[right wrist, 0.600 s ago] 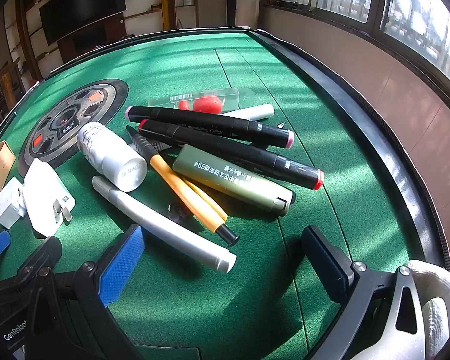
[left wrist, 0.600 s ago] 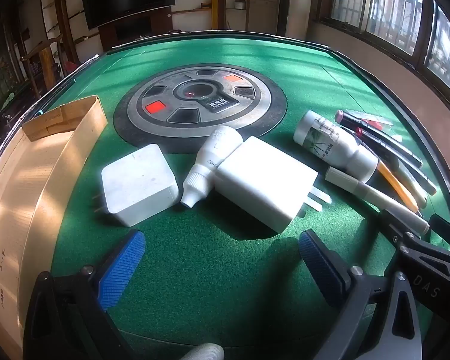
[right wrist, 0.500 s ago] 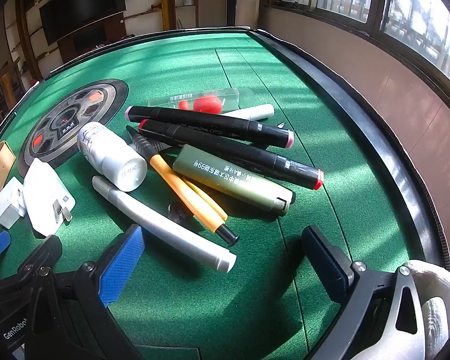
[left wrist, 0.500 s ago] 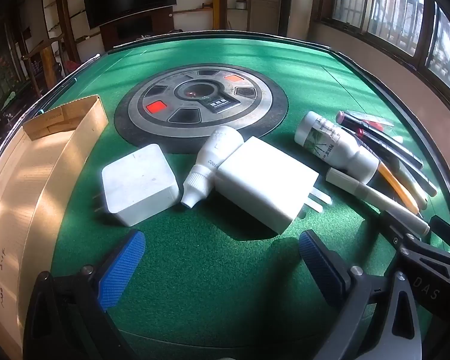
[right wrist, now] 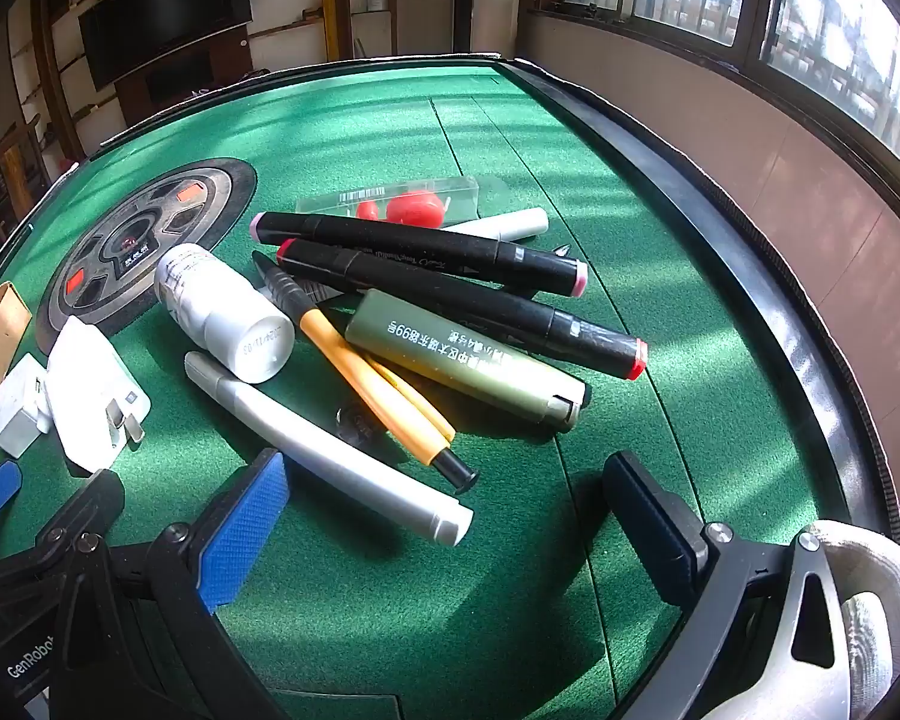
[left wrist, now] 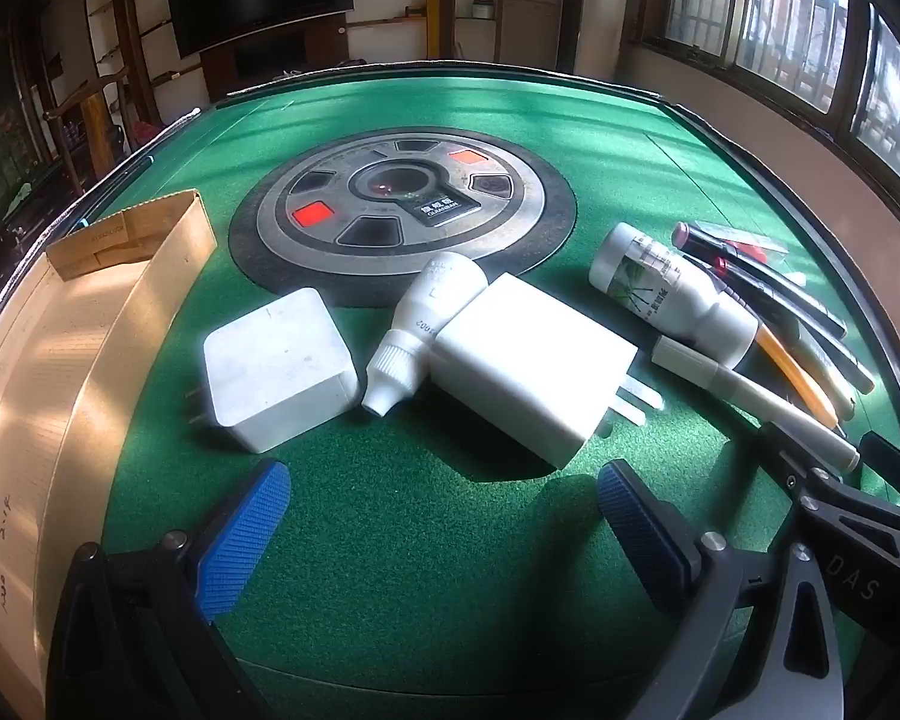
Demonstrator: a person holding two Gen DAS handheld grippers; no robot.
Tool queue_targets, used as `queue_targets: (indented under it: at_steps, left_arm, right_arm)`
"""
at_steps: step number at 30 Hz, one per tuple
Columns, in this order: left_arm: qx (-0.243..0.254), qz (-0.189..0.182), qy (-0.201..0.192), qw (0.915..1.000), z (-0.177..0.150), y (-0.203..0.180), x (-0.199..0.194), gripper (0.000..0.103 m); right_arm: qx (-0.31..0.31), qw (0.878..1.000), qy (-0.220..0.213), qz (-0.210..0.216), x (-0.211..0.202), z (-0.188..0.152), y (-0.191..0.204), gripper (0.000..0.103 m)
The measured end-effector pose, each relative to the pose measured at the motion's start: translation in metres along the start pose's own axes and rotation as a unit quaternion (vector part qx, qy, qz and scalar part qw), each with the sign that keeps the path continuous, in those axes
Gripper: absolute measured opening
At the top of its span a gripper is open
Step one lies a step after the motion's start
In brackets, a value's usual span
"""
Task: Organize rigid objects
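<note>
On the green felt table lie a small white charger cube (left wrist: 279, 369), a white dropper bottle (left wrist: 426, 324) and a larger white plug adapter (left wrist: 531, 360). My left gripper (left wrist: 444, 516) hovers open just in front of them, nothing between its pads. To the right sits a white pill bottle (right wrist: 222, 312) beside a heap of pens: a grey-white pen (right wrist: 324, 444), an orange pen (right wrist: 378, 384), an olive marker (right wrist: 468, 360) and two black markers (right wrist: 417, 249). My right gripper (right wrist: 444, 522) stands open over the near end of the heap, empty.
An open cardboard box (left wrist: 48, 360) lies along the table's left edge. A round dark control panel (left wrist: 402, 204) is set in the table's middle. A clear packet with red pieces (right wrist: 402, 204) lies behind the markers. A raised black rim (right wrist: 720, 228) bounds the table on the right.
</note>
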State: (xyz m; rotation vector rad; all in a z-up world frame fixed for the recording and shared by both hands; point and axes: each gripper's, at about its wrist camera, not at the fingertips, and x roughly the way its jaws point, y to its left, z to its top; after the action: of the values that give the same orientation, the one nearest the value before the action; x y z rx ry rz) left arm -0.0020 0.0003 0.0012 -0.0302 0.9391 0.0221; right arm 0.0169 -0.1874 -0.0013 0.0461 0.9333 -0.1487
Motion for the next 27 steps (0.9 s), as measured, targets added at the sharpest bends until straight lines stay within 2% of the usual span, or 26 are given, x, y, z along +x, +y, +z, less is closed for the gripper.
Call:
queue_targets:
  at_steps: [21,27]
  left_arm:
    - [0.001,0.003,0.002,1.0,-0.003,0.0,-0.001,0.102]
    - [0.049,-0.035,0.031,0.9977,-0.01,0.004,-0.009,0.102]
  right_arm:
    - [0.0,1.0,0.0,0.0,0.0,0.0,0.0,0.103]
    - [0.0,1.0,0.0,0.001,0.001,-0.001,0.001,0.103]
